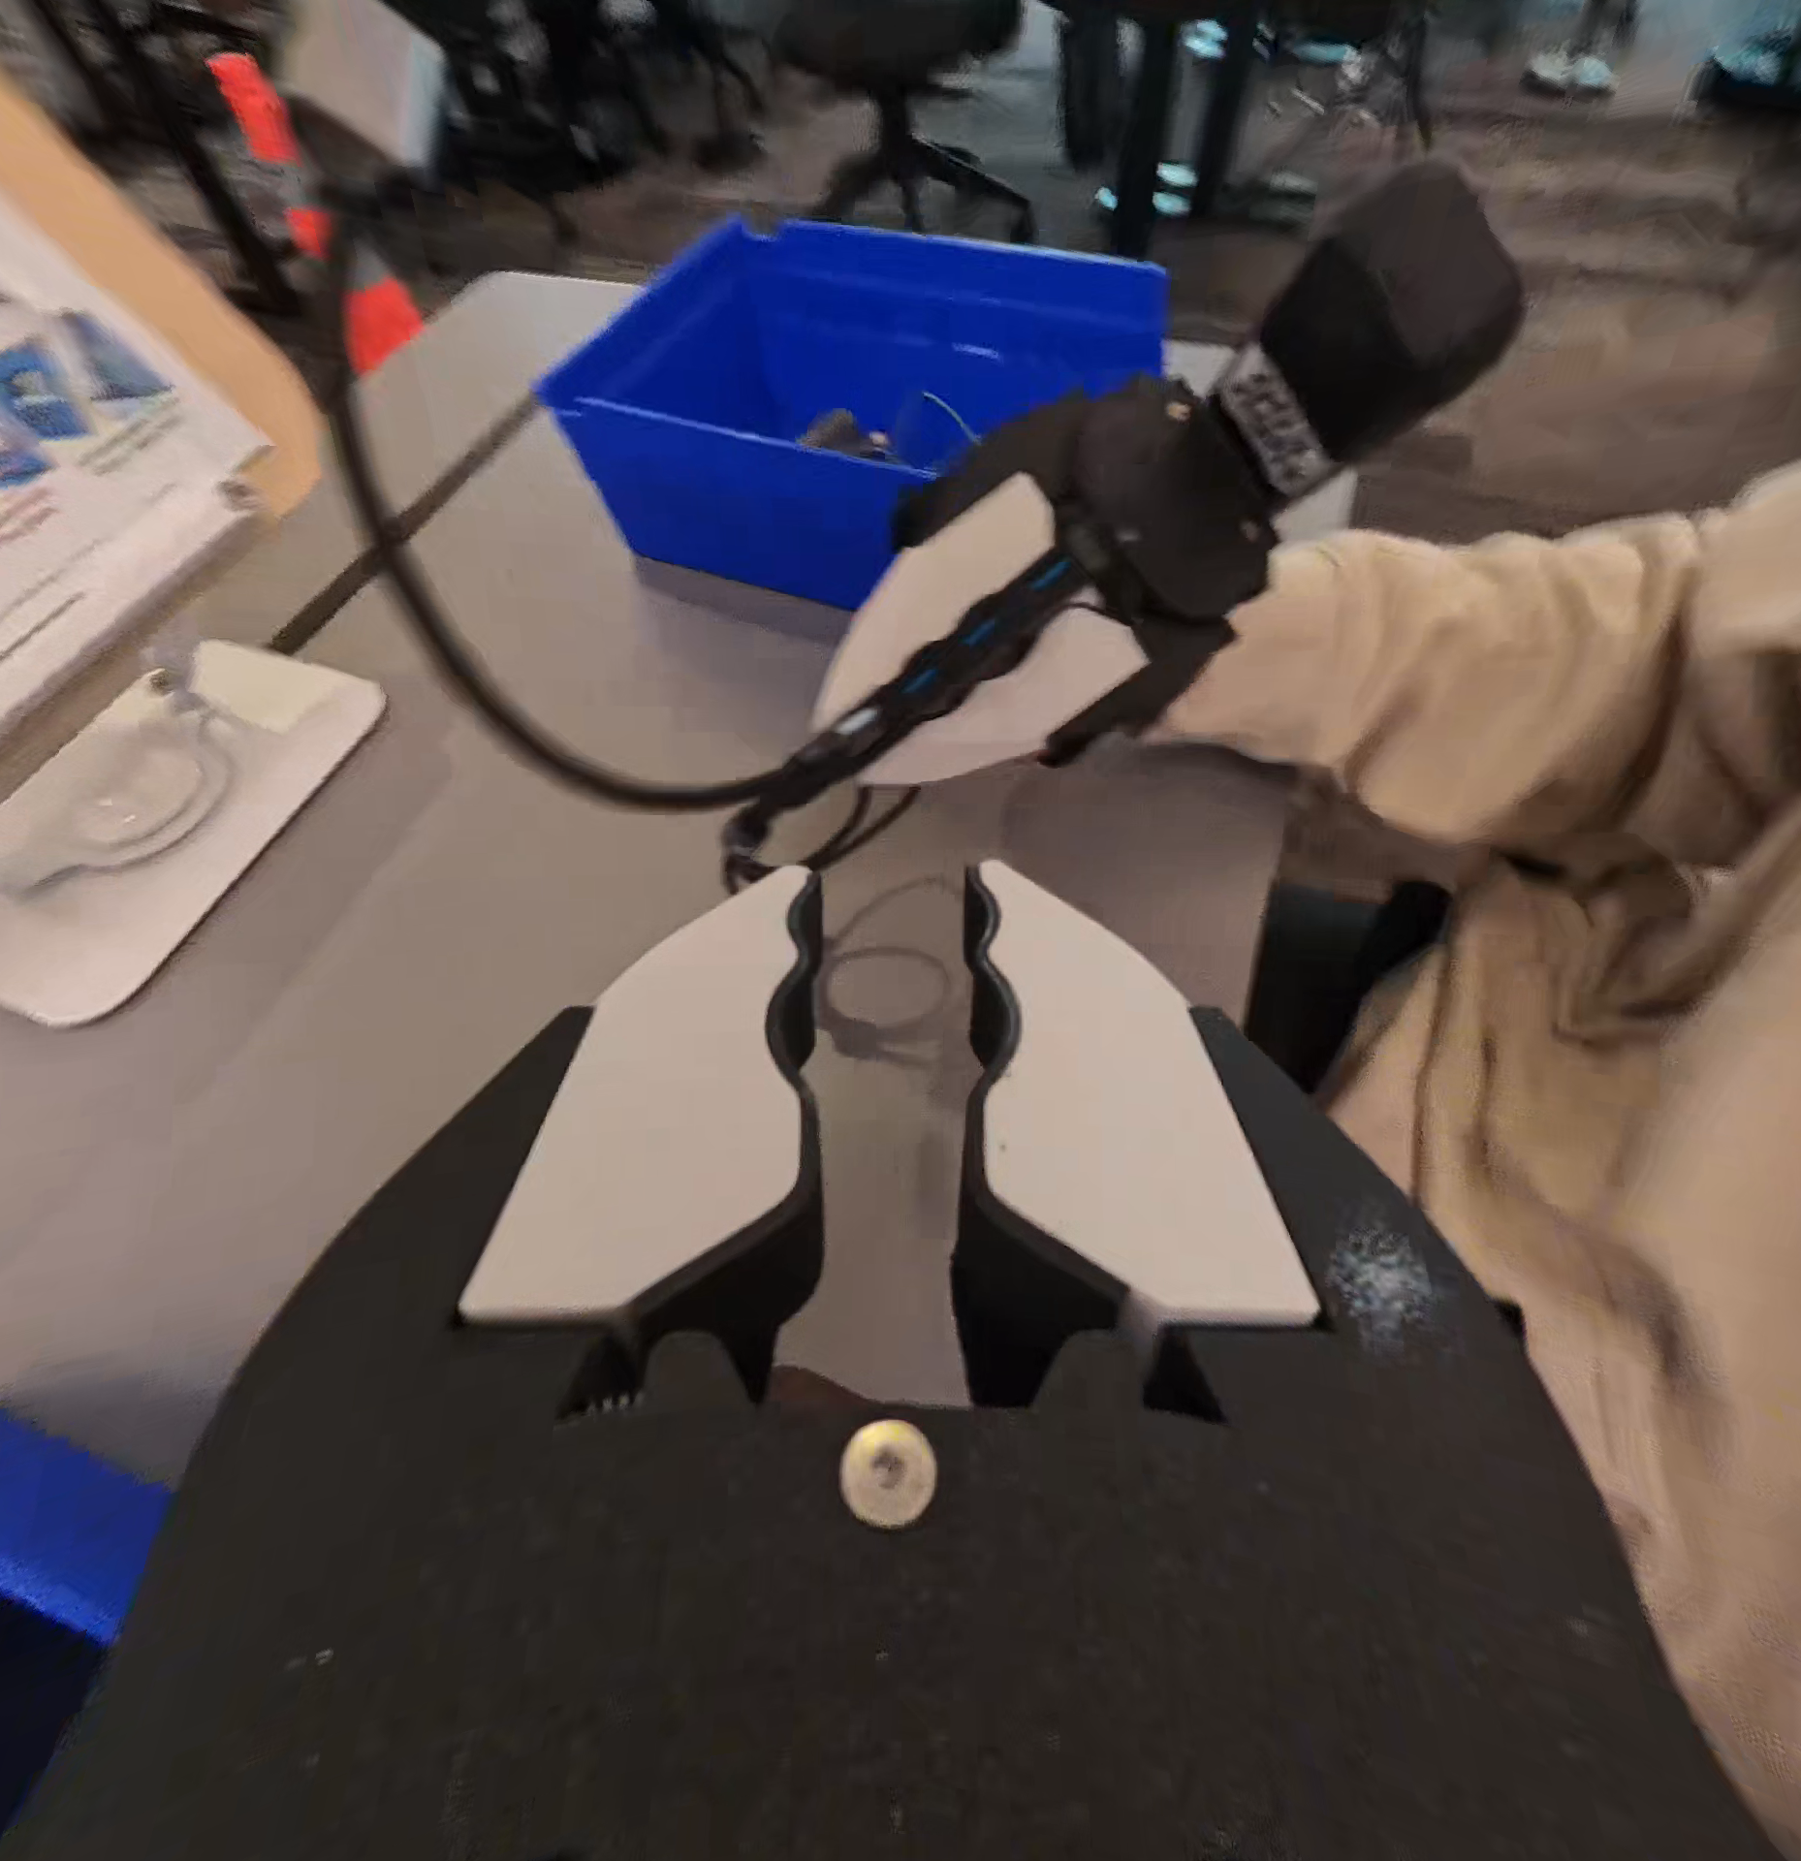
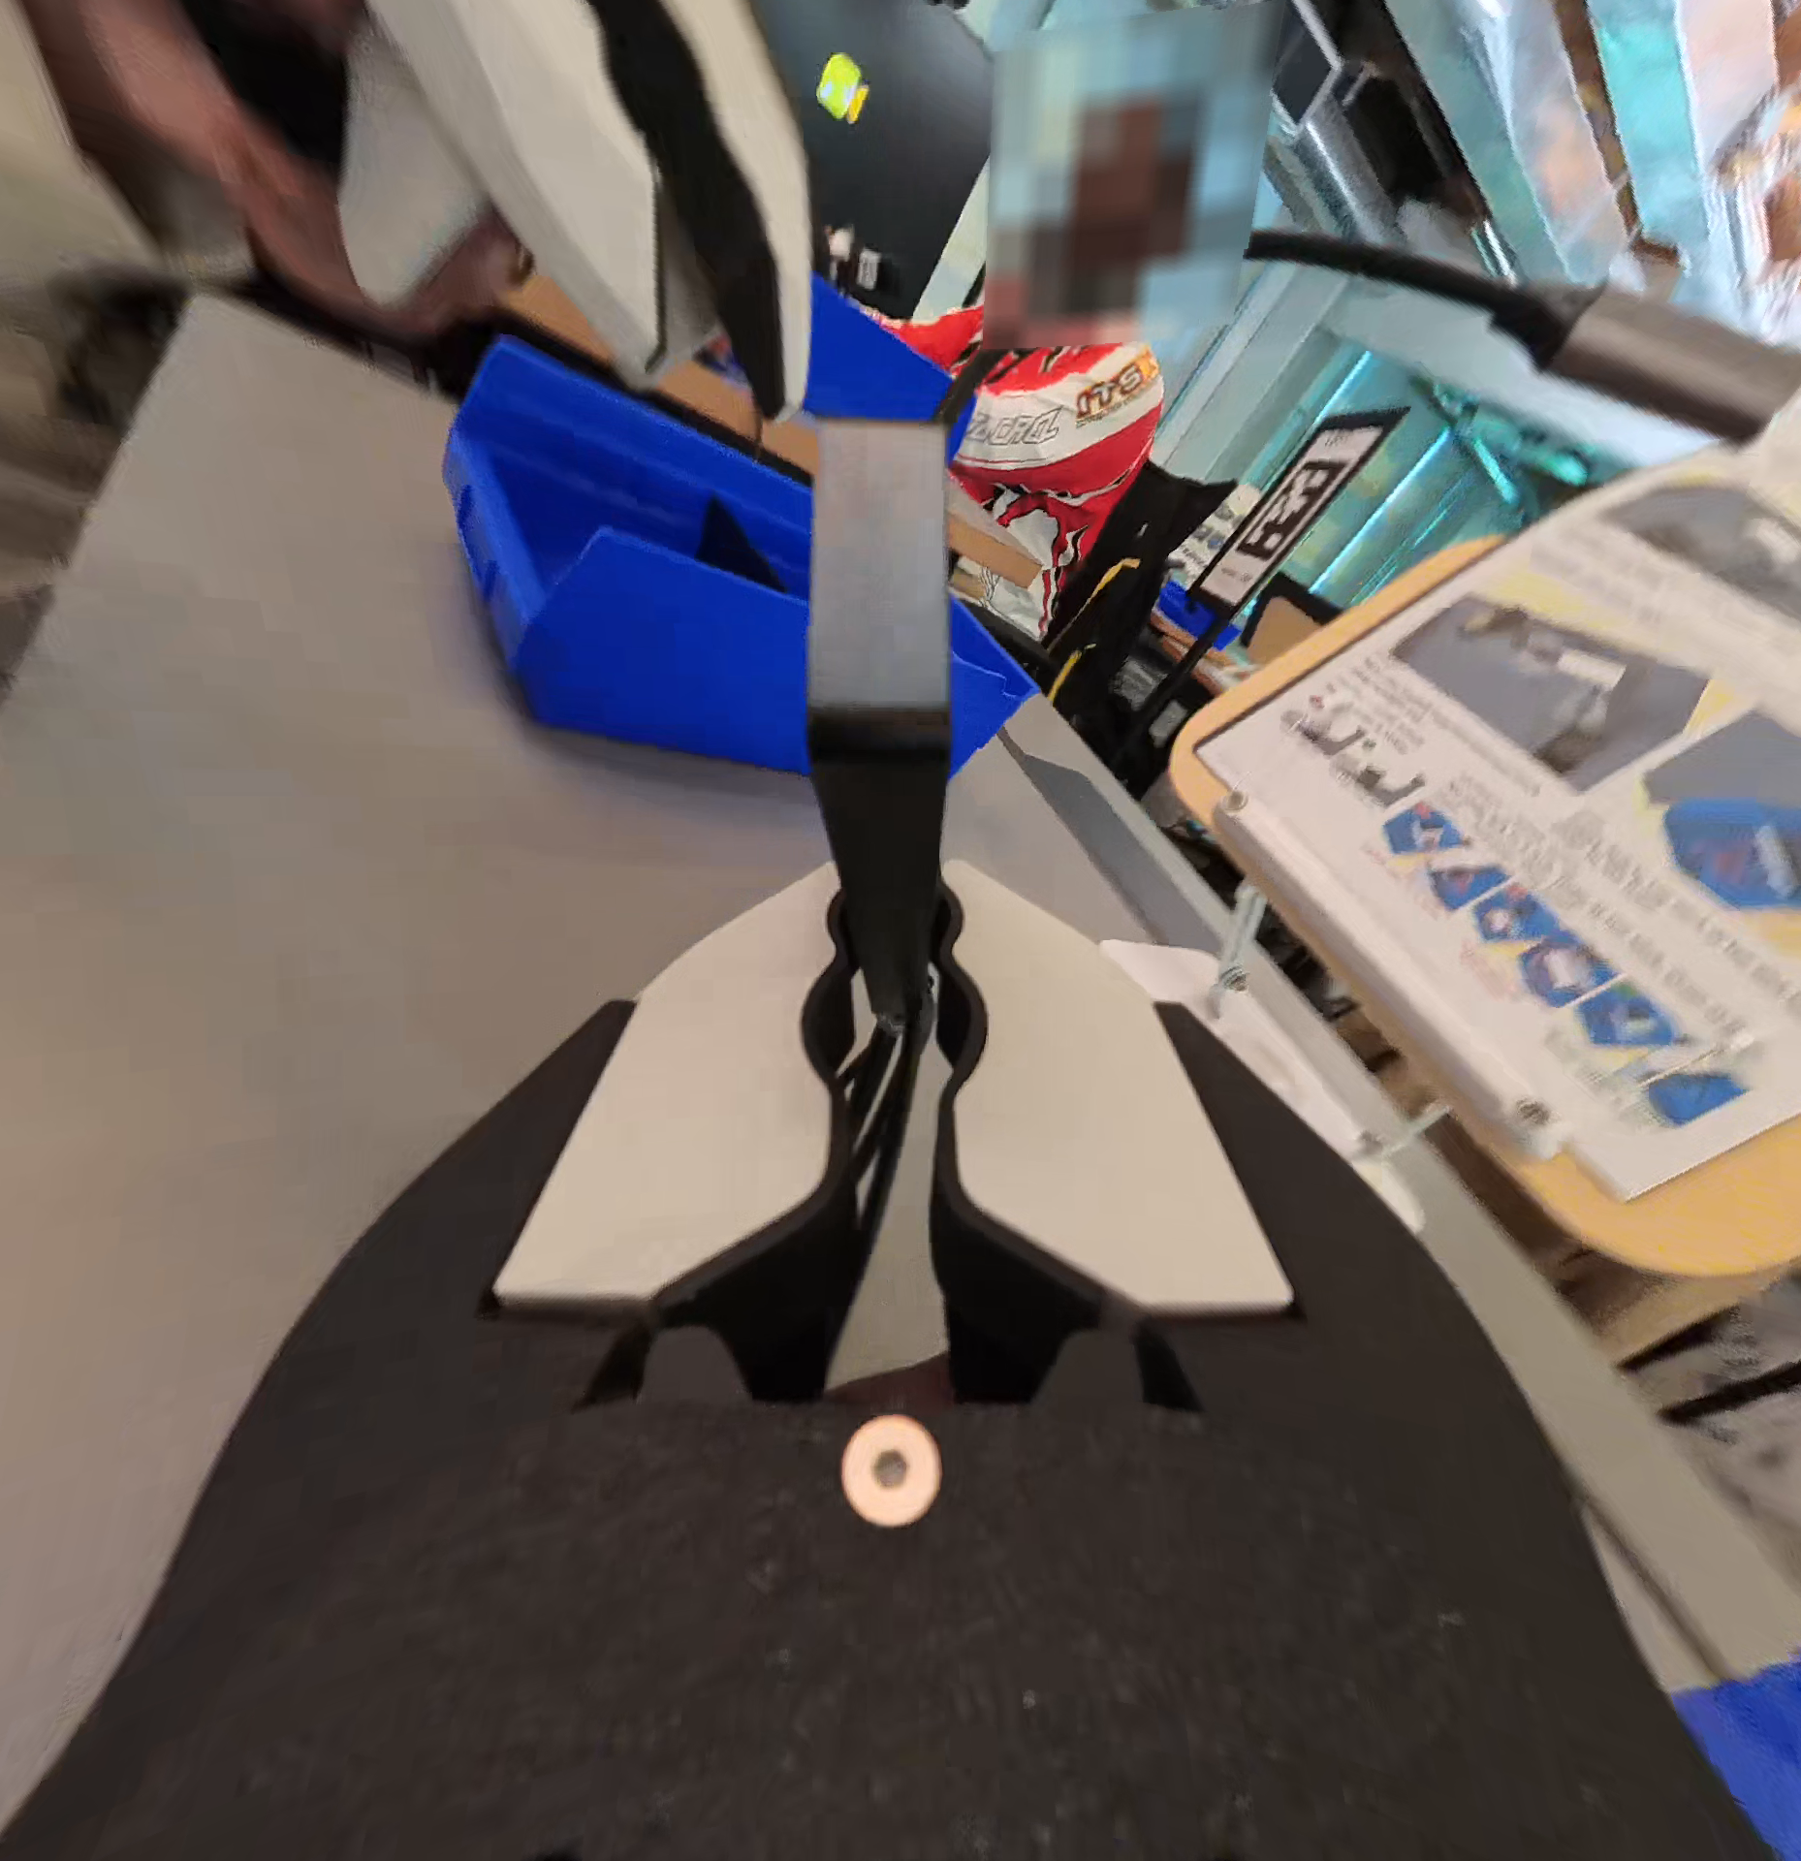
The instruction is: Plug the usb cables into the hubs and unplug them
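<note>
Printed writing with pictures covers the white sheet [image 2: 1541, 806] on the tan board, too blurred to read. Lettering also marks the red-and-white bag [image 2: 1058, 433], and a black-and-white coded sign [image 2: 1289, 504] stands nearby.

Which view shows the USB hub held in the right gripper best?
The right wrist view: the hub stands upright and close, clamped at its black end in the right gripper. The left wrist view shows it farther off, blurred, lying across the gripper's pale fingers.
</note>
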`<state>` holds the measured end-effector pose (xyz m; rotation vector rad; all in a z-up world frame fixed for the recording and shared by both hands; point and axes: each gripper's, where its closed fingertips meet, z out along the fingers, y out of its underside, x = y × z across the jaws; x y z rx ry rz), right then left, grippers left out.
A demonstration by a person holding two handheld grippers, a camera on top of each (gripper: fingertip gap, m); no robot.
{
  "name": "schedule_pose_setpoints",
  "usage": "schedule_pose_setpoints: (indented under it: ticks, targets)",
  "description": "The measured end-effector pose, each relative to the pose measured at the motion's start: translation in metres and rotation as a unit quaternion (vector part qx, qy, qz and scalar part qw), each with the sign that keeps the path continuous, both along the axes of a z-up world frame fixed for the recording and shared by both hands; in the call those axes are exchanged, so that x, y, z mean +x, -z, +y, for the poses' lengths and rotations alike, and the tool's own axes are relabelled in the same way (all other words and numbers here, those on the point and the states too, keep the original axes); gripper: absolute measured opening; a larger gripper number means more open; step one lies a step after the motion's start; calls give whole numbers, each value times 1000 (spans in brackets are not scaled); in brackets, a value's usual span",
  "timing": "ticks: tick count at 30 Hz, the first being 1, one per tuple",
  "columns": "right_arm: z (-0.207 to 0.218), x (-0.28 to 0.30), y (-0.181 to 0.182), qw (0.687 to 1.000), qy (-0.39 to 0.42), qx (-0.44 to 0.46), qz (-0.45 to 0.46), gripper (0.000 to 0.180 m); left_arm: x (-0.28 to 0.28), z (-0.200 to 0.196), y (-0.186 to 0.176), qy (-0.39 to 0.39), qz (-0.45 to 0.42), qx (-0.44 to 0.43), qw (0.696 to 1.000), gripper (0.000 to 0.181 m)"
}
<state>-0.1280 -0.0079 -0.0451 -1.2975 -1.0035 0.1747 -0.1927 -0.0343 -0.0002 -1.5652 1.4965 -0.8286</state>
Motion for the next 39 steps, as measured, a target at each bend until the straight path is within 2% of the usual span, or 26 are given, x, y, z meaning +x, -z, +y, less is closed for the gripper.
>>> schedule_pose_setpoints:
  ticks: [5,10,16,25,31,35,39]
  targets:
    - [-6,-13,12,996,2,31,-81,11,22,-45,5,76,38,8,996,29]
    - [-7,-19,32,993,-2,18,-116,11,32,-20,30,38,81,77,993,31]
    - [-11,-21,37,994,-21,-9,-106,11,27,2,66,34,144,177,973,36]
    - [-27,-27,38,986,-118,-114,-25,11,29,4,81,71,154,226,959,27]
    - [-35,-29,32,971,-172,-161,29,11,32,3,88,87,154,229,957,10]
    - [-41,-32,33,965,-192,-176,28,11,29,-6,89,115,140,152,972,8]
    - [-43,-35,36,961,-205,-180,30,11,26,-9,92,134,133,119,975,8]
